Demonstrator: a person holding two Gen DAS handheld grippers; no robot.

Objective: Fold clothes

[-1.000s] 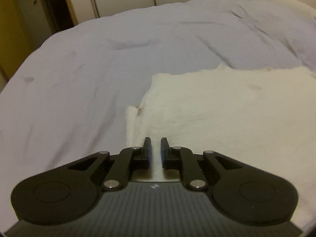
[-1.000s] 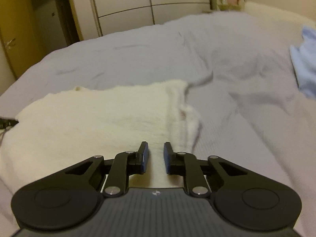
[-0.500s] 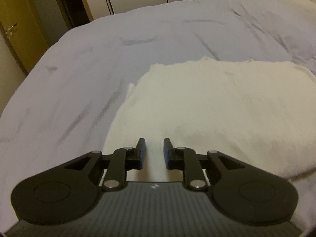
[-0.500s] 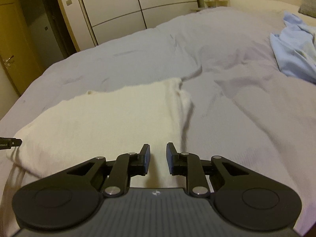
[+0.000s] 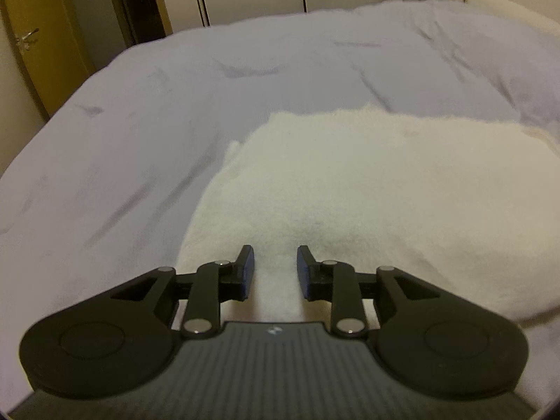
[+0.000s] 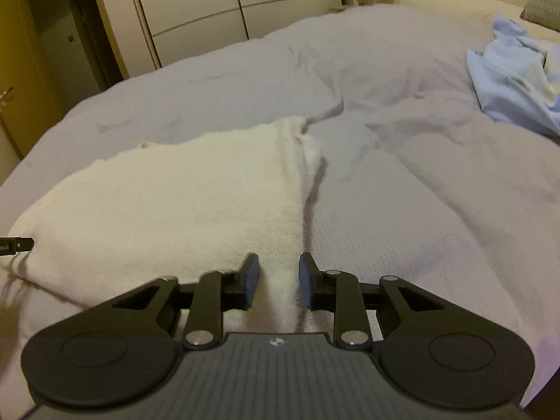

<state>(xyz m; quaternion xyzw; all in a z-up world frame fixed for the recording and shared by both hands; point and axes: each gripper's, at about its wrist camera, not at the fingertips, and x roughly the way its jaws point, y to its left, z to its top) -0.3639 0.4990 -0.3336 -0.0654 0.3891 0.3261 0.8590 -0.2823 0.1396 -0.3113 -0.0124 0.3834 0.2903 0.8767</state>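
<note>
Two tools are opening: I am easing the left tool and right tool apart, narrow gaps, nothing pinched, letting the cream garment settle folded on the bed; a blue garment is waiting beyond it.

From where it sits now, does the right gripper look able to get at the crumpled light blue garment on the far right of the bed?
Probably yes. The right gripper, jaws opening with nothing pressed between the pads, sits over the cream garment's edge. Only bare lavender bedcover lies between it and the light blue garment; it would need a long reach.
</note>
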